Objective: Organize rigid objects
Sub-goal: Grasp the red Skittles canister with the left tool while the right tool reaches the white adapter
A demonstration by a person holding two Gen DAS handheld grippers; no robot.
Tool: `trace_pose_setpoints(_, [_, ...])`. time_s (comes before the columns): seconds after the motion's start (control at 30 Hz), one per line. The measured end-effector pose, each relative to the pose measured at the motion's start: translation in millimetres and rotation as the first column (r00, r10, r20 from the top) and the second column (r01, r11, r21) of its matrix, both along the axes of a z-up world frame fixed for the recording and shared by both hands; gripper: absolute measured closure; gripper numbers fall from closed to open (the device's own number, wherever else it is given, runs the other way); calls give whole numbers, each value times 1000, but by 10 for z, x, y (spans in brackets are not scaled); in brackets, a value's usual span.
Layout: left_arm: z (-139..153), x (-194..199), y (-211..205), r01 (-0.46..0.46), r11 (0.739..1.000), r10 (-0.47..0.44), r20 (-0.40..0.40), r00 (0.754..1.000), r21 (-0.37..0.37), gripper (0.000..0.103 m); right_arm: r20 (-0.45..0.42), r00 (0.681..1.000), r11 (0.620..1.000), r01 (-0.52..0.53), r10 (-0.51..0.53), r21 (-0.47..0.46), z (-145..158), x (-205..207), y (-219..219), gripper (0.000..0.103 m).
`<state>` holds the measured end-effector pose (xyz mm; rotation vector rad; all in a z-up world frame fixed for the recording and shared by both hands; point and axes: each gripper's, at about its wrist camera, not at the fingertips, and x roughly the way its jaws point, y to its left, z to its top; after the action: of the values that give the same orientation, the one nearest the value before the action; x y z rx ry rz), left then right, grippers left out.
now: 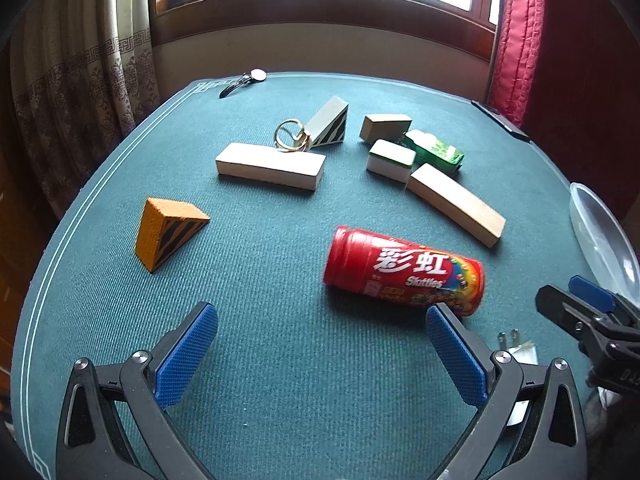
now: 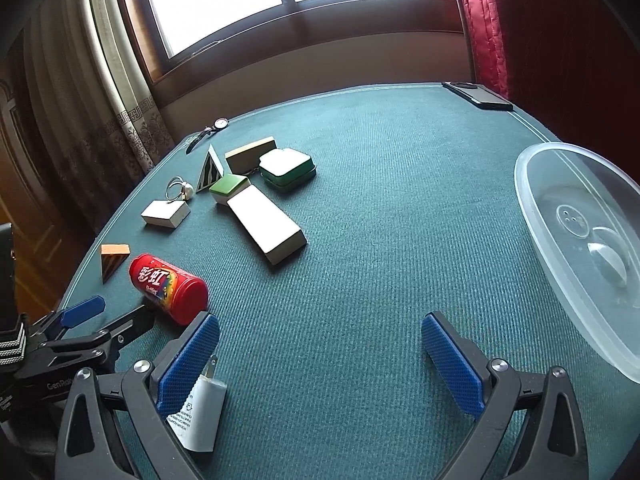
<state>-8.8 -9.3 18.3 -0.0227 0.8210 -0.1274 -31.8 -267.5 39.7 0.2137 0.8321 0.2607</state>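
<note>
My left gripper (image 1: 322,350) hangs low over the green table (image 1: 280,380), its blue pads spread wide with nothing between them. Going left to right across what lies ahead of it: an orange wedge (image 1: 166,232) sits off to the far left, then a long white block (image 1: 270,165) with a gold ring (image 1: 291,136) touching its far edge, and a grey wedge (image 1: 328,122) just behind that. Past the middle comes a cluster: a small tan block (image 1: 385,127), a green-topped tile (image 1: 391,159), a green box (image 1: 436,151) and a long wooden block (image 1: 456,204) angled toward the right. Nearest of all is the red can (image 1: 404,272), lying on its side (label up) just beyond my right-hand pad (image 1: 456,352), its base end almost touching the pad's tip. A watch (image 1: 244,80) lies at the table's far edge.

My right gripper (image 2: 320,354) is also wide open and empty. A white plug (image 2: 200,412) lies on the table against its left pad, prongs pointing forward, not pinched. The can (image 2: 168,294) is off to the left, by my left gripper (image 2: 104,316). To the right, a clear lid (image 2: 580,248) rests near the table edge, and a phone (image 2: 478,96) lies at the far right corner.
</note>
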Motion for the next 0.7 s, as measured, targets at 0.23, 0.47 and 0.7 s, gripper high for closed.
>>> trace_pose_setpoints(0.23, [169,34,-284,112,993,-113,58,992,29,0,16,999,999,39,-39,14,21,-12,-76,0])
trace_pose_setpoints(0.47, [34,200,-404,150,988,-151,17,988,47,0,54,996,997,68,-69,22,70,-91,-139,0])
trace_pose_setpoints(0.7, [-74,296,-366,148,989,-148,-24,989,7,0,42,999,998,-23,20,63,64,-173,-144,1])
